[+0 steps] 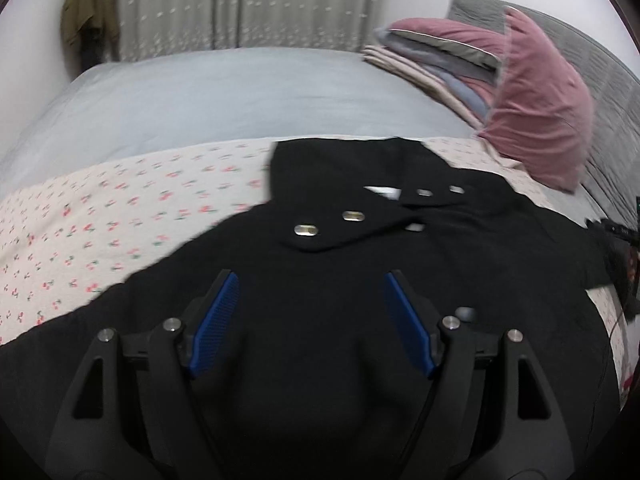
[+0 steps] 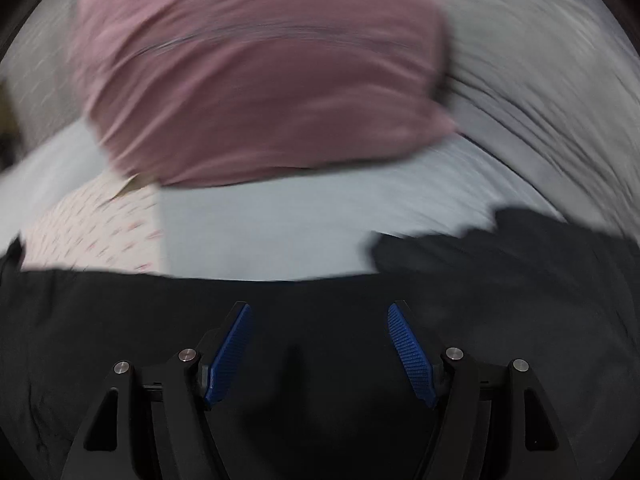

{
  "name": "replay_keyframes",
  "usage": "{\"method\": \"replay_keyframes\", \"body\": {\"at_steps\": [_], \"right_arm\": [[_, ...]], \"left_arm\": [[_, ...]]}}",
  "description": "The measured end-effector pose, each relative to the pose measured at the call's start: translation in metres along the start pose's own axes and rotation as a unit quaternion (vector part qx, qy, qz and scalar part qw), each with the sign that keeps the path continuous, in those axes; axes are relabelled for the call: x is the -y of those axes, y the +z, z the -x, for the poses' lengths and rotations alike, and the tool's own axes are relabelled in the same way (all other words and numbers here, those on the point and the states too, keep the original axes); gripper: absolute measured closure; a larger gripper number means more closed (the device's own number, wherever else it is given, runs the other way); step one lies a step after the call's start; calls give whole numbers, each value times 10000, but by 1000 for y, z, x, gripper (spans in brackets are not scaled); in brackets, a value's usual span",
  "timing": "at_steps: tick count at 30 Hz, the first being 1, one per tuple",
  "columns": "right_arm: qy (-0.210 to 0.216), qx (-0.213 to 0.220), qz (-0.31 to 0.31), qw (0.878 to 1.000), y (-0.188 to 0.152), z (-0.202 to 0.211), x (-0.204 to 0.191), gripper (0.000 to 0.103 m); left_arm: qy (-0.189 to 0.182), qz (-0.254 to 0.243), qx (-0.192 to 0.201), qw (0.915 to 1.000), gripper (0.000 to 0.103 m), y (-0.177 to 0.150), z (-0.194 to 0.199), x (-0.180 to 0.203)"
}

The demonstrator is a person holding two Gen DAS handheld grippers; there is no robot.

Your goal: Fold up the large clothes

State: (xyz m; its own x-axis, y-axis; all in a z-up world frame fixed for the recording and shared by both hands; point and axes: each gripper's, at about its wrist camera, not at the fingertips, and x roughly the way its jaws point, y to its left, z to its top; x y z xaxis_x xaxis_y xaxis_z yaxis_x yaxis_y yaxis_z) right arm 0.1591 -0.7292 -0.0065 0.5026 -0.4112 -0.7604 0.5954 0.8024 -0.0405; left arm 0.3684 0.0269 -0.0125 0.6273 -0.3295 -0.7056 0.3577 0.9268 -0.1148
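My left gripper [image 1: 310, 280] and right gripper [image 2: 319, 312] hover over the black jacket [image 1: 360, 264] on the bed [image 1: 224, 92]. Both jaws are released, empty. A pink pillow [image 2: 260, 80] lies near the bed's head corner.

Motion-blurred pink pillow [image 2: 256, 80]

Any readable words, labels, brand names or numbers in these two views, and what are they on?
None can be read.
White label inside the collar of the black coat: too small and blurred to tell if it carries print.
Dark object at the right edge: no legible markings.
Right wrist view: motion-blurred; pink pillow and bedding show no text.
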Motion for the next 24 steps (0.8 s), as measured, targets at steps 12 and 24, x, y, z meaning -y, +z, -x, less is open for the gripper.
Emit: {"method": "replay_keyframes", "body": {"at_steps": [12, 24], "right_arm": [[-414, 609, -112, 9972, -31, -19, 0, 94], [-1741, 303, 738, 9815, -41, -70, -8, 93]], "left_arm": [[-574, -526, 178, 9968, 28, 27, -48, 186], [77, -550, -487, 9973, 31, 54, -194, 271]]}}
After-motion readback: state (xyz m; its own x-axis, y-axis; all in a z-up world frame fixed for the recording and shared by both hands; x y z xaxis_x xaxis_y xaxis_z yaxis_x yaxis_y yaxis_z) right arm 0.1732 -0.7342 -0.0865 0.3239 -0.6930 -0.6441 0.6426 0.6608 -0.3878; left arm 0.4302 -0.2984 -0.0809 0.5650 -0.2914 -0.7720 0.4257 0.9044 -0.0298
